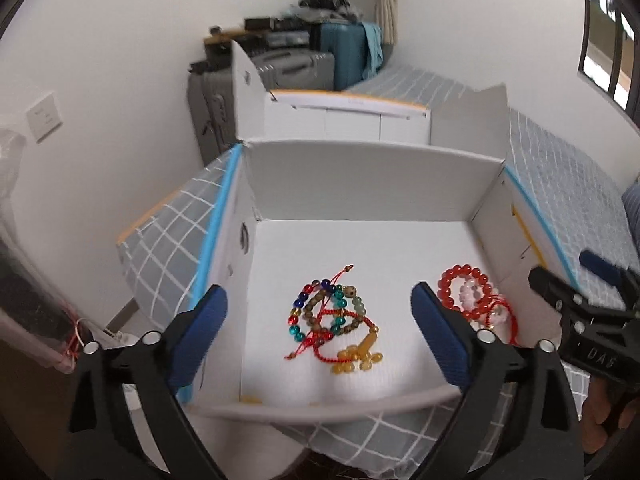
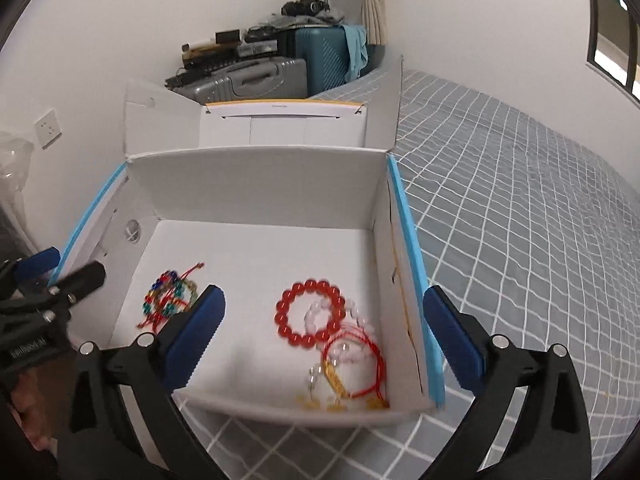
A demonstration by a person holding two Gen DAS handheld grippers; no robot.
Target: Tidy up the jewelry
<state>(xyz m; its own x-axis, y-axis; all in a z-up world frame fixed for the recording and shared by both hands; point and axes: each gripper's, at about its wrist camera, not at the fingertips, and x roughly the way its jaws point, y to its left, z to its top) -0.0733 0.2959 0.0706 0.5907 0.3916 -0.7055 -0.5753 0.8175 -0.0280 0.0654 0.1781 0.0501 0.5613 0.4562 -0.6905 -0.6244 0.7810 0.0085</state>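
On the checked bedspread (image 2: 520, 220) sits an open white box (image 1: 372, 176). Inside it we note two bracelet heaps: multicoloured beads (image 1: 332, 316) left, red beads (image 2: 310, 314) right. Both left gripper (image 1: 320, 340) and right gripper (image 2: 324, 336) hover above the box, jaws apart, empty. Lettering on the right gripper's body, possibly "DAS", is blurred.

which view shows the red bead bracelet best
The right wrist view: the red bead bracelet lies whole and unobstructed in the box, though slightly blurred. In the left wrist view it sits at the right, partly hidden behind the left gripper's finger.
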